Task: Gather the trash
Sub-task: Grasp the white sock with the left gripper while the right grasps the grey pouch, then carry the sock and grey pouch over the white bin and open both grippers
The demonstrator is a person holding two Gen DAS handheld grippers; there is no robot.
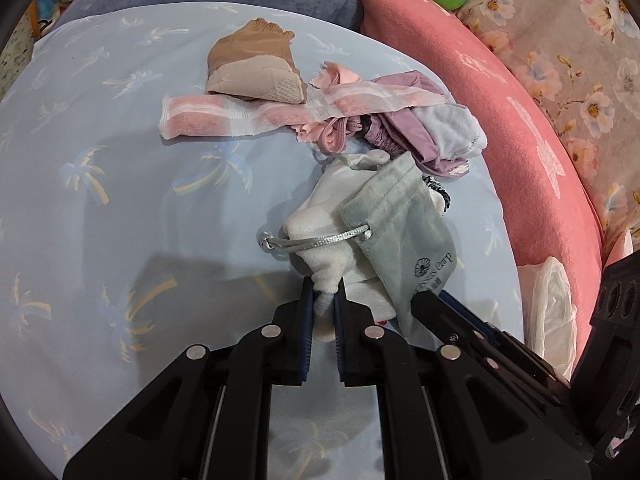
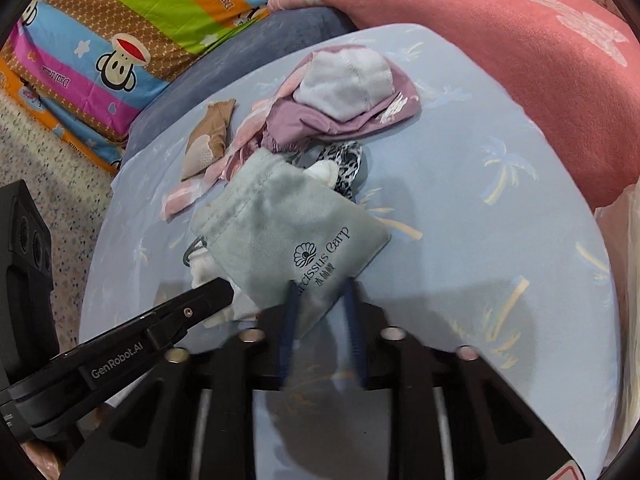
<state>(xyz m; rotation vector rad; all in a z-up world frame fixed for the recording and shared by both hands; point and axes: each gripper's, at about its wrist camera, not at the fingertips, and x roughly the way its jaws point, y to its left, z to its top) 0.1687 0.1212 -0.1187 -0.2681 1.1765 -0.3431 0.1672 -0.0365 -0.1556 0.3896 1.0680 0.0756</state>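
A grey velvet drawstring pouch (image 1: 394, 220) lies on a white sock (image 1: 320, 236) on a light blue sheet (image 1: 100, 160). My left gripper (image 1: 323, 294) is shut on the near end of the white sock. My right gripper (image 2: 320, 292) is closed on the pouch's (image 2: 280, 232) near corner; its fingers (image 1: 440, 308) show at the right of the left wrist view. My left gripper also shows in the right wrist view (image 2: 212, 292) beside the sock (image 2: 202, 270).
Behind lie a tan sock (image 1: 252, 68), a pink striped cloth (image 1: 248, 114), a purple garment (image 1: 412, 136) and a leopard-print band (image 2: 348, 164). A pink blanket (image 1: 500, 128) rises on the right, a white plastic bag (image 1: 552, 304) beside it. Colourful bedding (image 2: 120, 40) is at the left.
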